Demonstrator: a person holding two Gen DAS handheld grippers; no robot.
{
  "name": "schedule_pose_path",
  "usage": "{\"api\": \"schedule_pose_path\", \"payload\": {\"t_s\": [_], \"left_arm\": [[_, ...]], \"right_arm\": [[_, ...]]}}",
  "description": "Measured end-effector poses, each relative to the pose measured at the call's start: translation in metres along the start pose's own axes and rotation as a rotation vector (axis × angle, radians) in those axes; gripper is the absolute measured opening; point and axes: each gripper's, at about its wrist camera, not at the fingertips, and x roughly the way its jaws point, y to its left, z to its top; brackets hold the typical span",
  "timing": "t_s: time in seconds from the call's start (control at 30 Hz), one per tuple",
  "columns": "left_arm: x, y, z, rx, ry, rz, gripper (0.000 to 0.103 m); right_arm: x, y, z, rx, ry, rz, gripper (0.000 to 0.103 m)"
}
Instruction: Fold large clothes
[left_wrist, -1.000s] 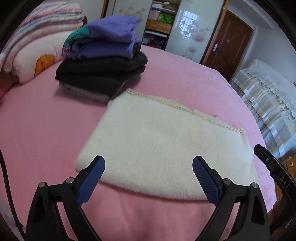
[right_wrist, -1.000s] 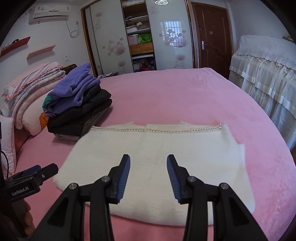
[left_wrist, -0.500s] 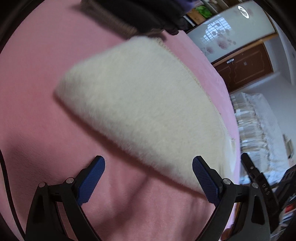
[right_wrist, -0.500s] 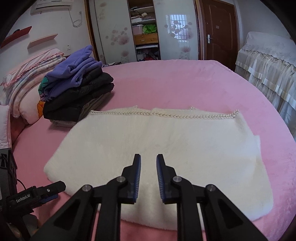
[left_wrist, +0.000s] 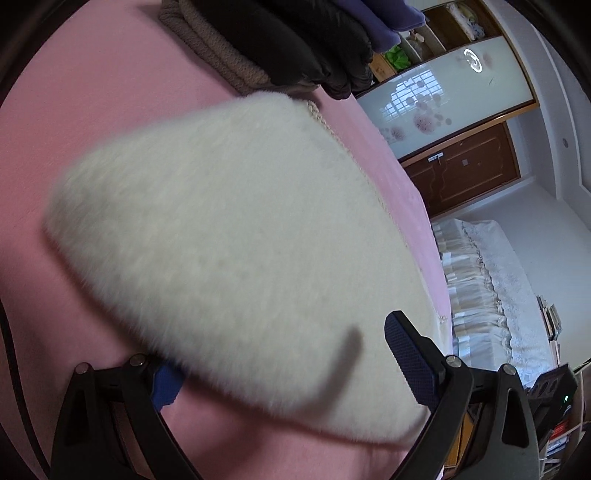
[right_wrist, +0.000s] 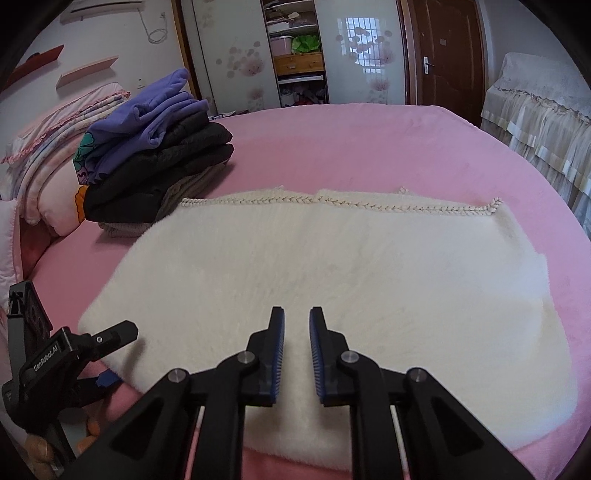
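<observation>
A fluffy white garment (right_wrist: 332, 280) lies folded flat on the pink bed (right_wrist: 369, 147), its braided trim along the far edge. It also shows in the left wrist view (left_wrist: 236, 236). My left gripper (left_wrist: 284, 354) is open and turned sideways at the garment's near left corner, one finger under the edge and one above; it also shows in the right wrist view (right_wrist: 107, 354). My right gripper (right_wrist: 296, 350) hovers over the garment's near edge with its jaws nearly closed and nothing between them.
A stack of folded clothes (right_wrist: 155, 155), purple on top of black and grey, stands at the garment's far left corner. Pillows and folded bedding (right_wrist: 48, 158) lie left of it. A lace-covered piece of furniture (right_wrist: 546, 110) stands at right. A wardrobe and door are behind.
My left gripper has dropped and rolled sideways to the garment's left corner, straddling its edge. My right gripper's jaws have narrowed from wide open to a small gap.
</observation>
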Motion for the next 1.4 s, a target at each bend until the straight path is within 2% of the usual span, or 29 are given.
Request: {"api": "schedule_pose_path", "payload": {"t_s": [0.17, 0.2, 0.27, 0.33, 0.37, 0.43, 0.5, 0.6, 0.8, 1.0, 1.13, 1.2, 1.3, 1.4], "left_arm": [[0.010, 0.005, 0.019, -0.067, -0.017, -0.011, 0.096], [0.009, 0.007, 0.023, -0.074, -0.015, 0.004, 0.092], [0.013, 0.004, 0.026, -0.056, -0.016, 0.077, 0.067], [0.015, 0.000, 0.030, -0.014, -0.006, 0.097, 0.045], [0.013, -0.001, 0.032, 0.005, -0.008, 0.104, 0.041], [0.009, -0.015, 0.032, 0.091, -0.027, 0.139, 0.024], [0.004, -0.035, 0.030, 0.198, -0.063, 0.185, 0.020], [-0.007, -0.075, 0.023, 0.357, -0.142, 0.235, 0.018], [-0.023, -0.157, 0.009, 0.577, -0.244, 0.205, 0.017], [-0.016, -0.236, -0.021, 0.736, -0.230, 0.097, 0.017], [-0.004, -0.277, -0.046, 0.808, -0.204, 0.043, 0.017], [0.005, -0.295, -0.062, 0.831, -0.183, 0.015, 0.017], [0.028, -0.319, -0.090, 0.883, -0.146, -0.009, 0.017], [0.055, -0.331, -0.120, 0.908, -0.071, -0.029, 0.017]], "right_arm": [[0.009, 0.002, 0.001, -0.018, 0.009, 0.000, 0.013], [0.010, 0.003, 0.002, -0.020, 0.009, 0.000, 0.013], [0.014, 0.006, 0.002, -0.027, 0.010, -0.003, 0.013], [0.017, 0.009, 0.001, -0.026, 0.015, 0.009, 0.013], [0.019, 0.010, 0.001, -0.027, 0.018, 0.014, 0.013], [0.025, 0.014, -0.003, -0.039, 0.036, 0.019, 0.013], [0.032, 0.018, -0.006, -0.057, 0.053, 0.011, 0.013], [0.045, 0.018, -0.011, -0.071, 0.094, 0.002, 0.014], [0.048, 0.003, -0.015, -0.015, 0.103, 0.069, 0.014], [0.047, -0.016, -0.014, 0.084, 0.110, 0.176, 0.014], [0.028, -0.056, -0.014, 0.252, 0.108, 0.334, 0.012], [0.004, -0.081, -0.017, 0.278, 0.062, 0.305, 0.011], [-0.030, -0.117, -0.028, 0.262, 0.014, 0.143, 0.011], [-0.050, -0.156, -0.044, 0.291, 0.021, 0.016, 0.011]]}}
